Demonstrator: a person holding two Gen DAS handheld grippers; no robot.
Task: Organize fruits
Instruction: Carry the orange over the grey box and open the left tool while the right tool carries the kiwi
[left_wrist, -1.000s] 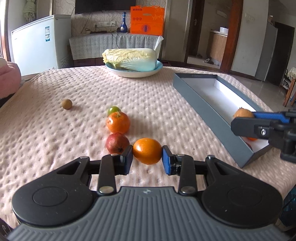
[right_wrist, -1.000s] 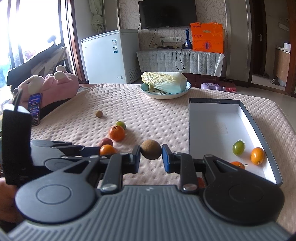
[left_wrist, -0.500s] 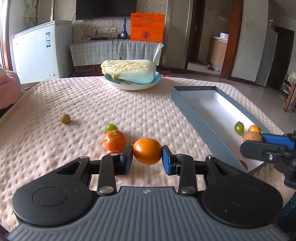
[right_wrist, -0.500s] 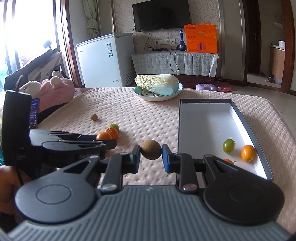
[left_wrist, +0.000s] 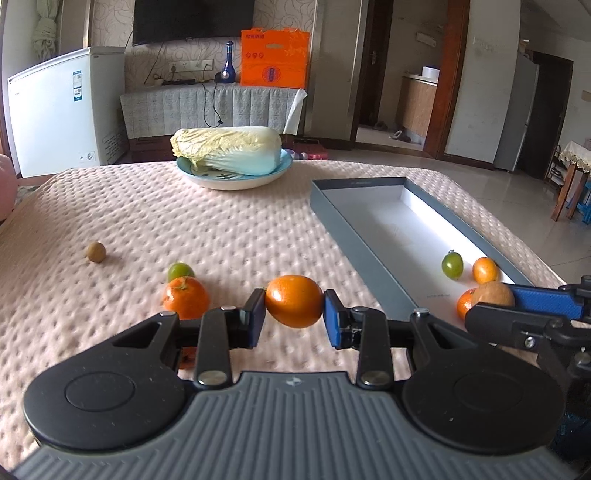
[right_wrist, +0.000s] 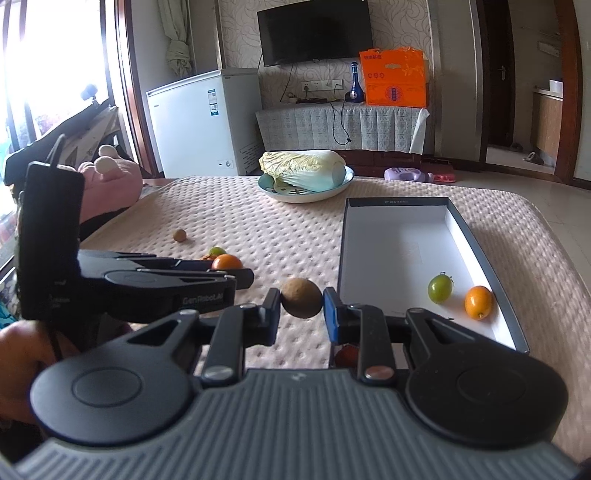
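The left gripper (left_wrist: 294, 308) is clamped on an orange (left_wrist: 293, 301), its blue pads pressing the fruit's two ends so that the long axis lies crosswise between the jaws. The orange is smooth, glossy and slightly egg-shaped, held clear above the pink dimpled tablecloth (left_wrist: 221, 229).

The right gripper (right_wrist: 301, 308) is clamped on a small brown fruit (right_wrist: 301, 302), round and dull-skinned with a rough look.

The relation that matters next: the open grey box (left_wrist: 354, 240), white inside, lies to the right of the left gripper and runs lengthwise away from the viewer, its near end closest. The right gripper is the nearer of the two; in the left view its brown fruit already appears to hang over the near end of the box, though the angle makes this hard to confirm.

Inside the box sit a green fruit (right_wrist: 439, 288) and a small orange fruit (right_wrist: 478, 302) close together near the right wall, with another orange one (left_wrist: 463, 304) partly hidden at the near end.

Left on the cloth are a tangerine (left_wrist: 185, 297), a green fruit (left_wrist: 180, 270) just behind it, and a small brown fruit (left_wrist: 96, 252) further left. A plate of cabbage (left_wrist: 232, 157) stands at the far edge.
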